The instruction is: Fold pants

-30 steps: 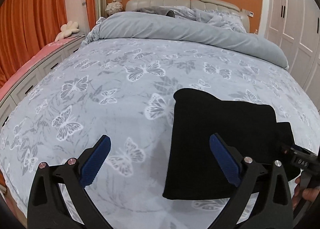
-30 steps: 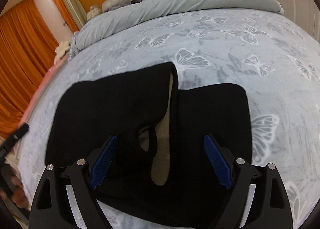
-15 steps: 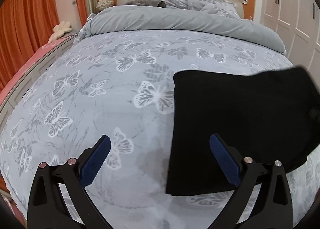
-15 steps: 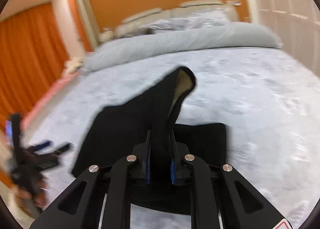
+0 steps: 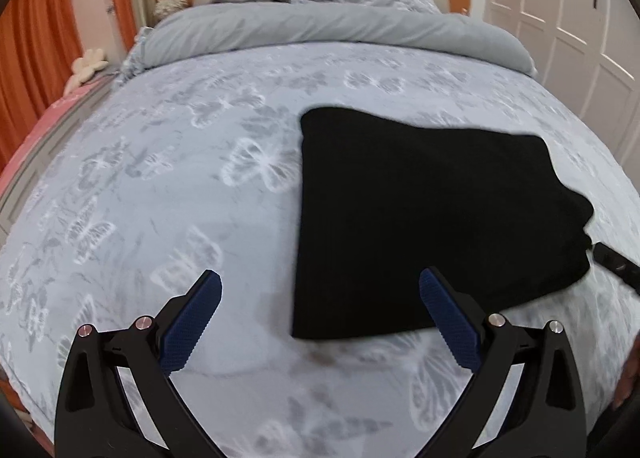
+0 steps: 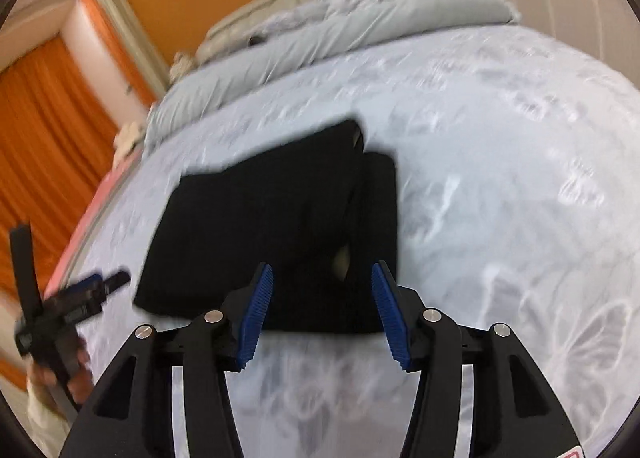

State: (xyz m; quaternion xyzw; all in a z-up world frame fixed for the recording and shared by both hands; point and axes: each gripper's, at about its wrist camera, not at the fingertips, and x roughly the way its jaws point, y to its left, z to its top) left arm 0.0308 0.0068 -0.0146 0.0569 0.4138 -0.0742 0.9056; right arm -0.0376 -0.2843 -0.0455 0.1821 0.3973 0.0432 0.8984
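We see the right wrist view smeared by motion, so the bed's (image 6: 500,146) butterfly print dissolves into streaks. The black pants (image 6: 264,226) hide the bedspread beneath them, and the person's hand (image 6: 60,374) is blurred at the frame's edge.

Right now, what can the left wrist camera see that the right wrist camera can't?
Only the left wrist view shows the left gripper up close, jaws wide with nothing between them, and white wardrobe doors.

Only the right wrist view shows the right gripper, its jaws opening and holding nothing, orange curtains, and a pale patch of lining.

Both show the black pants lying folded on the butterfly bedspread.
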